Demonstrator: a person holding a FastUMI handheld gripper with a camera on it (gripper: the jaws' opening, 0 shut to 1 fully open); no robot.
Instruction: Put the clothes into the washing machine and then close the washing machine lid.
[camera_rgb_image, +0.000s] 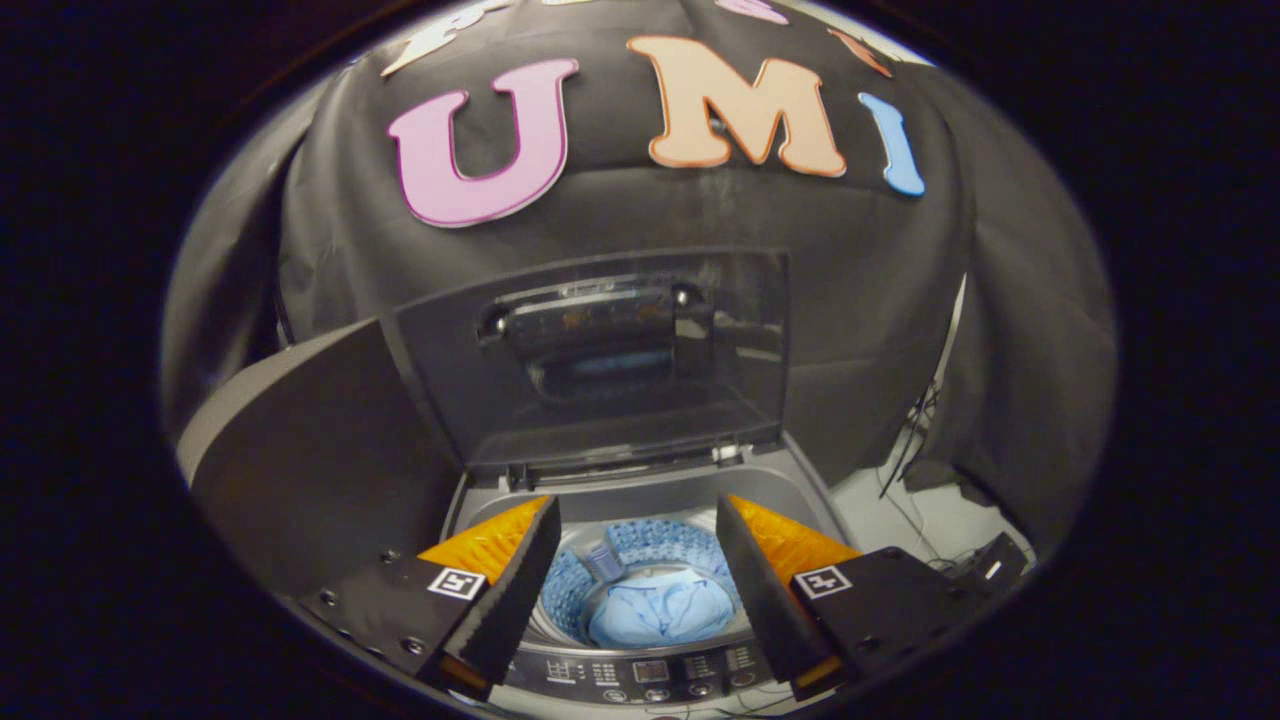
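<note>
Tongs (638, 585) hover spread and empty above the washing machine (640, 680), clothes (660, 610) in drum, lid (600, 360) upright.

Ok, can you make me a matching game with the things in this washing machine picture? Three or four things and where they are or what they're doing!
Things:
1. lid
2. light blue clothes
3. gripper
4. control panel

States or places:
A. lying down inside the drum
B. fingers open, holding nothing
C. standing up, open, behind the drum
D. on the washer's front edge, below the drum opening

Pairs: 1-C, 2-A, 3-B, 4-D
</note>
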